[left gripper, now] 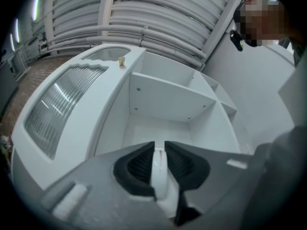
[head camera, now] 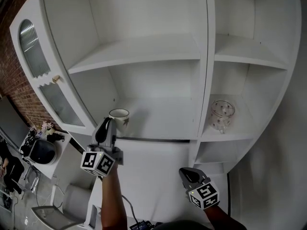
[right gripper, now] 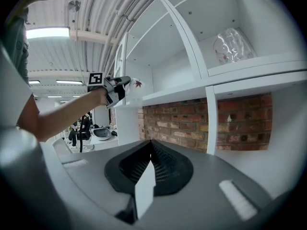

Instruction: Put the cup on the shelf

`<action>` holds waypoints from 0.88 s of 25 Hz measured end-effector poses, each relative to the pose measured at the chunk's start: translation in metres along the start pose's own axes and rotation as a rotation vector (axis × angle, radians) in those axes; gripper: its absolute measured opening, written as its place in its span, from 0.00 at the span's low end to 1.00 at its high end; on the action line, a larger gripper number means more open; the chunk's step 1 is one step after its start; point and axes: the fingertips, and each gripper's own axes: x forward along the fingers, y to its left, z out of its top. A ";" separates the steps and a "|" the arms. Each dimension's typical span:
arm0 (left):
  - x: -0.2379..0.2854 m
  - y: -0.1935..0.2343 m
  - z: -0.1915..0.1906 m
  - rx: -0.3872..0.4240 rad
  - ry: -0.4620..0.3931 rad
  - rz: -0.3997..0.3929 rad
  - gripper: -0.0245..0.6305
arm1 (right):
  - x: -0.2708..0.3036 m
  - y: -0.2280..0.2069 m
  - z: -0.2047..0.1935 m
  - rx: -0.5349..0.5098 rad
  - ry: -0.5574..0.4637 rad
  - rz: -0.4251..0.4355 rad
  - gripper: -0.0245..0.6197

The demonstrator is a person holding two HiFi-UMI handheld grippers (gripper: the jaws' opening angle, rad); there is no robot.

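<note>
**Left claw gripping the cup at the shelf's front edge**

The cup (head camera: 119, 116), white with a leaf print, is sitting just ahead of the left claw (head camera: 106, 124), at the front edge of the middle shelf (head camera: 158, 113). Whether its base is touching the board is unclear. In the left gripper view the jaws are standing narrow and pinching a thin white part of the cup (left gripper: 158, 169); rim or handle, I cannot tell. Beyond the claw (left gripper: 159, 146) the white compartments are opening out.

To the left of this claw, the door (head camera: 33, 51) with ribbed glass is hanging open, a small knob (head camera: 56, 79) on its edge.

The right claw (head camera: 184, 172) is waiting lower down and well to the right, jaws pressed together on nothing. Above it and slightly right, a glass jar (head camera: 222, 114) is standing in the side compartment. From the right gripper view, the cup (right gripper: 135, 84) is showing up and left of that claw (right gripper: 151, 145), with a brick wall (right gripper: 182, 123) straight ahead.
</note>
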 end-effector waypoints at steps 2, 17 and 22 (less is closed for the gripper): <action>-0.003 0.000 0.000 0.004 -0.003 0.006 0.14 | -0.002 0.002 0.001 -0.005 -0.001 0.001 0.05; 0.000 0.006 -0.033 -0.015 0.071 0.023 0.14 | -0.007 0.006 0.003 -0.022 0.000 -0.002 0.05; 0.001 0.004 -0.034 0.022 0.101 0.013 0.15 | -0.007 0.007 0.007 -0.024 -0.010 0.005 0.05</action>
